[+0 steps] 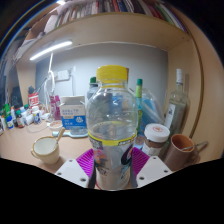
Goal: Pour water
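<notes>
Clear plastic, with a yellow cap, the bottle (111,125) stood upright between the gripper (112,160) fingers, whose purple pads (87,159) pressed its lower sides, so it was held firmly. It seemed lifted, probably for carrying toward a vessel. On the wooden desk (20,150), a cream ceramic mug (45,150) waited near left and a brown cup (180,152) right; pouring had not begun, judging by the upright pose.
</notes>
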`<state>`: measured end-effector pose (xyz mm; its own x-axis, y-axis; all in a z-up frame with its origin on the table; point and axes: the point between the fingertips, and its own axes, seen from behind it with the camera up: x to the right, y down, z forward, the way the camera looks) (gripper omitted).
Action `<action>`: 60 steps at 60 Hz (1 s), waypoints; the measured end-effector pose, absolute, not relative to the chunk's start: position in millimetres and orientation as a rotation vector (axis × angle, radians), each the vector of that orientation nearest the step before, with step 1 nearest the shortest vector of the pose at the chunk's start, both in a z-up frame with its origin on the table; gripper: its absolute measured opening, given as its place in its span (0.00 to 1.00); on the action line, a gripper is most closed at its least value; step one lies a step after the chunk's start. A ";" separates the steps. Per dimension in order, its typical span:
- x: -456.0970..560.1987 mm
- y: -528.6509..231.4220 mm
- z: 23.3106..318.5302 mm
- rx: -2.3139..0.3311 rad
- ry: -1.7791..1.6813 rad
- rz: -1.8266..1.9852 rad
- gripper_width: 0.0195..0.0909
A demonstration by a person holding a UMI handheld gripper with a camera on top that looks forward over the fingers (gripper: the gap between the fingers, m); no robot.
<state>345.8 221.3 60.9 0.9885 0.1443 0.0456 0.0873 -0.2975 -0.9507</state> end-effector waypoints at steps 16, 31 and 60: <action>352.8 215.3 55.6 -1.773 -0.142 0.104 0.46; 351.8 215.6 55.8 -1.783 -0.142 0.106 0.53; 360.3 50.3 66.5 -2.046 0.003 0.097 0.91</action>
